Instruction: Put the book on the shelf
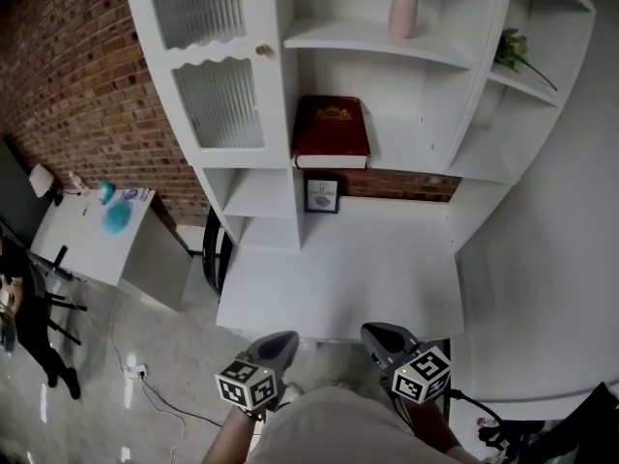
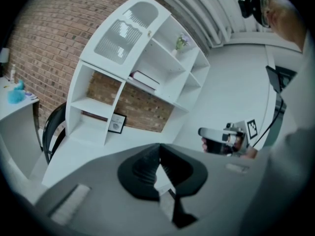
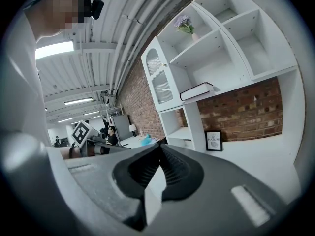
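A dark red book (image 1: pixel 331 130) lies flat on a middle shelf of the white shelf unit (image 1: pixel 242 193); it also shows as a book (image 2: pixel 145 78) in the left gripper view and as a book (image 3: pixel 197 90) in the right gripper view. My left gripper (image 1: pixel 281 342) and right gripper (image 1: pixel 378 334) are both at the desk's near edge, far from the book. Both are shut with nothing between the jaws. From its own camera, the left gripper (image 2: pixel 158 150) has its jaws together, and so does the right gripper (image 3: pixel 160 154).
A white desk (image 1: pixel 338 269) spreads below the shelves, with a small framed picture (image 1: pixel 322 194) at its back. A pink vase (image 1: pixel 403 10) stands on an upper shelf. A side table (image 1: pixel 92 235) with a blue object stands left, by a dark chair (image 1: pixel 215 254).
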